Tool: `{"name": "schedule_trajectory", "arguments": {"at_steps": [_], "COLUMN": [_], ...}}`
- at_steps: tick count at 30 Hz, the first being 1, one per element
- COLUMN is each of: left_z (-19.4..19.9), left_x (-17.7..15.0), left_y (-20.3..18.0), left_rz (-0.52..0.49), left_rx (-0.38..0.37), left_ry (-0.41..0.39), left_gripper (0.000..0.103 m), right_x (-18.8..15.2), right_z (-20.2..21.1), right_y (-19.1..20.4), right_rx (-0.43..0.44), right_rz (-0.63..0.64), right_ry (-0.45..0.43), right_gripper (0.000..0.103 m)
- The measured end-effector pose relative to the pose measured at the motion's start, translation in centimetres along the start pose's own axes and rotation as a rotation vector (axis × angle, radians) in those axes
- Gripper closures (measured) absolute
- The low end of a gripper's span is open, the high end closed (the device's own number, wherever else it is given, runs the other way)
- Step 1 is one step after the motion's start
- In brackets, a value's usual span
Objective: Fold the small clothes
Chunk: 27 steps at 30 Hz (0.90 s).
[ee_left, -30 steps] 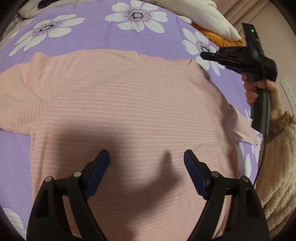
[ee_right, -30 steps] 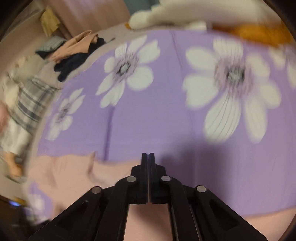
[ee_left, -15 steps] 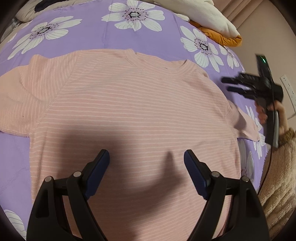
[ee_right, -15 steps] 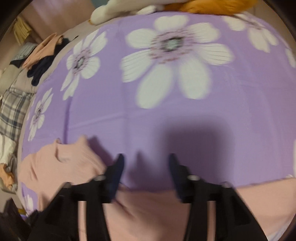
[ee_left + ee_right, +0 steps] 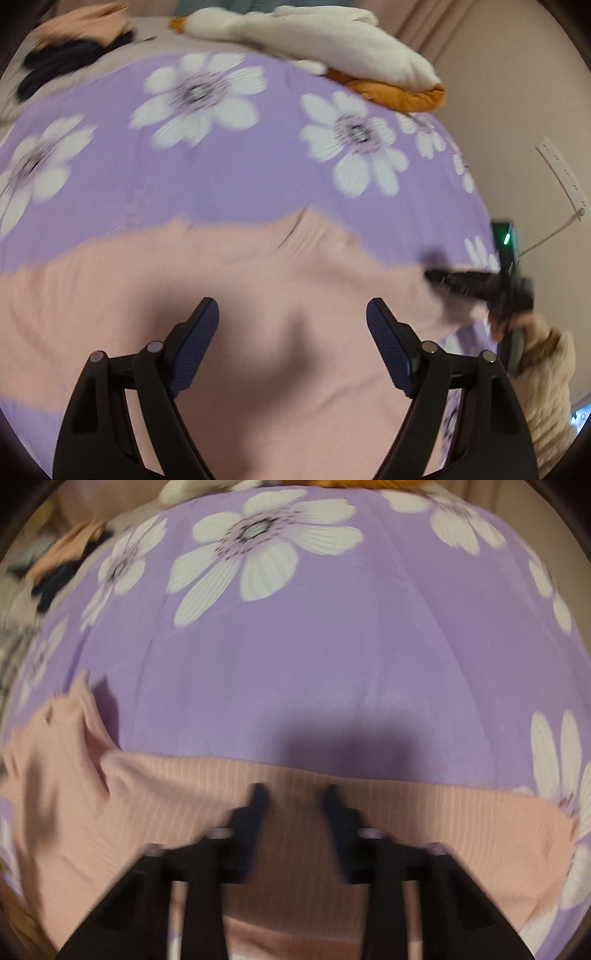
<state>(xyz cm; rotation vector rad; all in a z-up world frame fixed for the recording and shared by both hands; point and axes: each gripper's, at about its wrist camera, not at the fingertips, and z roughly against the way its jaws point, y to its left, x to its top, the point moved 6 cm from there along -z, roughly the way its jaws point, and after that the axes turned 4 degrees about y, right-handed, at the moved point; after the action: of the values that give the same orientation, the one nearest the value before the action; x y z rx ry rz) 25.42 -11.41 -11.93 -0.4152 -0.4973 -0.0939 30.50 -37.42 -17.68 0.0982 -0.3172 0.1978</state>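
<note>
A pale pink striped T-shirt (image 5: 258, 280) lies flat on a purple flowered bedspread (image 5: 240, 177). My left gripper (image 5: 293, 317) is open and empty, low over the shirt's body below the neckline. My right gripper (image 5: 295, 794) is open and empty over the shirt's right sleeve (image 5: 424, 812). It also shows at the right edge of the left wrist view (image 5: 436, 275), held by a hand in a fluffy beige sleeve. Both views are motion-blurred.
A white and orange plush toy (image 5: 332, 40) lies at the far edge of the bed. Dark and peach clothes (image 5: 66, 55) are piled at the far left. A wall with a socket strip (image 5: 561, 170) is on the right.
My right gripper has opened and come down from beyond the collar to the right sleeve. My left gripper has moved up the shirt toward the neckline, still open.
</note>
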Motion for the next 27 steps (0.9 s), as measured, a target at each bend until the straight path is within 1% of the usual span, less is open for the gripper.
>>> {"name": "schedule_trajectory", "arguments": {"at_steps": [1,3,4,5,6,7,8,9,11,12,13,14,15,17,19,20,21,22,23,25,26,27], "left_z": [-0.8,-3.1,-4.2,-5.4,-6.8,-7.9,-9.0,-10.2,-12.0,-12.7,-12.9,-13.0,-13.2,-13.4,-13.6,-13.5,-13.4,-13.1,-12.9,-11.8,-11.0,-10.0], "left_x": [0.9,2.7,3.3,3.7,4.1,4.3,4.3,4.1,3.7,3.5,3.4,3.4,3.4,3.4,3.7,3.9,3.9,4.0,4.1,4.0,3.9,3.7], "left_y": [-0.6,-1.7,-1.9,-2.1,-2.3,-2.4,-2.3,-1.9,-1.0,-0.6,-0.6,-0.7,-0.7,-0.6,-0.4,-0.2,-0.2,-0.2,-0.2,-0.4,-0.7,-1.0], "left_rz": [-0.011,-0.027,-0.028,-0.032,-0.041,-0.051,-0.059,-0.055,-0.029,-0.024,-0.041,-0.081,-0.103,-0.118,-0.107,-0.092,-0.081,-0.065,-0.046,0.000,0.016,0.026], "left_rx": [-0.011,-0.022,-0.016,-0.004,0.011,0.025,0.048,0.076,0.120,0.133,0.143,0.165,0.181,0.204,0.206,0.196,0.185,0.167,0.149,0.093,0.056,0.022], "left_ry": [0.000,0.003,0.012,0.025,0.037,0.049,0.067,0.092,0.128,0.134,0.118,0.084,0.074,0.054,0.044,0.036,0.035,0.035,0.037,0.043,0.037,0.025], "left_gripper": [0.029,0.042,0.046,0.050,0.050,0.051,0.053,0.053,0.053,0.053,0.053,0.052,0.049,0.049,0.049,0.049,0.051,0.053,0.053,0.053,0.050,0.047], "right_x": [0.0,0.1,0.4,0.7,1.0,1.1,1.2,1.3,0.9,1.0,0.9,0.6,0.1,0.0,-0.5,-1.0,-1.8,-2.6,-3.4,-5.3,-6.8,-7.9], "right_z": [0.0,0.6,1.2,2.3,3.3,4.0,4.4,4.3,3.3,2.2,1.2,0.5,0.4,0.6,1.3,2.1,3.4,4.9,5.8,7.6,8.3,8.4], "right_y": [0.1,-0.4,-0.8,-1.5,-2.4,-3.0,-3.6,-3.9,-4.8,-4.2,-4.1,-3.9,-3.9,-4.5,-5.2,-5.7,-6.2,-7.5,-8.5,-11.4,-13.4,-15.1], "right_rx": [-0.003,0.000,-0.002,-0.023,-0.050,-0.048,-0.002,0.027,0.004,0.011,0.026,0.037,0.049,0.087,0.129,0.112,0.083,0.056,0.043,0.005,-0.017,-0.036], "right_rz": [0.010,-0.039,-0.065,-0.090,-0.119,-0.145,-0.176,-0.196,-0.224,-0.231,-0.247,-0.269,-0.284,-0.324,-0.366,-0.387,-0.402,-0.427,-0.453,-0.545,-0.601,-0.650], "right_ry": [-0.006,-0.019,-0.046,-0.093,-0.137,-0.164,-0.184,-0.191,-0.179,-0.157,-0.133,-0.116,-0.124,-0.151,-0.158,-0.172,-0.195,-0.232,-0.257,-0.318,-0.335,-0.333], "right_gripper": [0.100,0.101,0.101,0.101,0.101,0.101,0.101,0.101,0.101,0.101,0.101,0.101,0.102,0.100,0.091,0.088,0.073,0.051,0.044,0.042,0.042,0.042]}}
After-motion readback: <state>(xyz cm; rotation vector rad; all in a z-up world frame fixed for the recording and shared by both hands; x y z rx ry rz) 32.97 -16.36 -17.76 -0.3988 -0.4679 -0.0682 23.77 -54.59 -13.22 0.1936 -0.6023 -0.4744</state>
